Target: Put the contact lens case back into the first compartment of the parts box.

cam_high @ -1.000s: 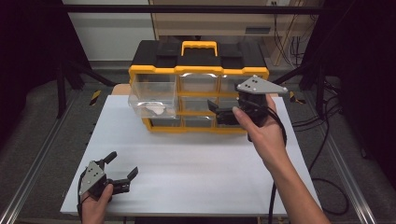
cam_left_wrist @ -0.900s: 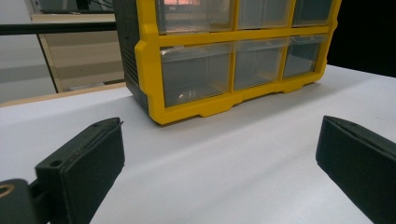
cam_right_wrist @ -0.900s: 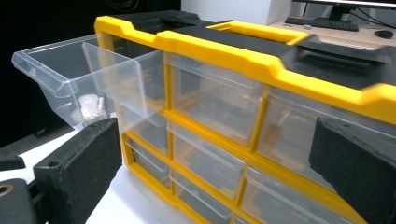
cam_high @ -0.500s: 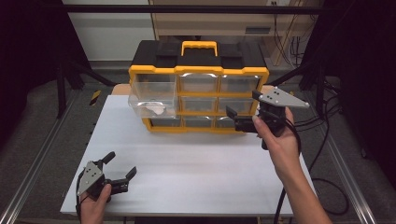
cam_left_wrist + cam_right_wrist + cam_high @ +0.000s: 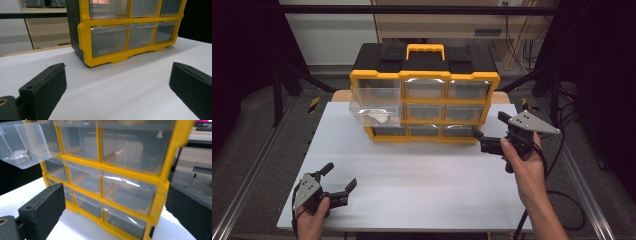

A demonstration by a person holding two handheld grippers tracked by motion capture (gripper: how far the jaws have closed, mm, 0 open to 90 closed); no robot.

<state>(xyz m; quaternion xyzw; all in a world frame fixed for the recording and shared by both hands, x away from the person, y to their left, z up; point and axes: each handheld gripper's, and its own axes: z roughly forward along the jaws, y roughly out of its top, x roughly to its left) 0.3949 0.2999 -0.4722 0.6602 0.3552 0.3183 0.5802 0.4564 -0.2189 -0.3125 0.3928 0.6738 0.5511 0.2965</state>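
An organizer [image 5: 424, 100] stands at the table's [image 5: 412, 185] far edge, one drawer [image 5: 374, 102] pulled out.

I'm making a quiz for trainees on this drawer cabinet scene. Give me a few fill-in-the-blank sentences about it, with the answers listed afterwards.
1. The organizer has a frame coloured ____.
2. Its pulled-out drawer sits in the top row at the ____ end in the high view.
3. The left gripper has its jaws ____.
4. The right gripper hovers by the organizer's ____ end in the high view.

Missing words: yellow; left; open; right

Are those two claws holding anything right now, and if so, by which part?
Nothing is held. The left claw is open above the white table, and the right claw is open beside the yellow drawer cabinet, with nothing between its jaws.
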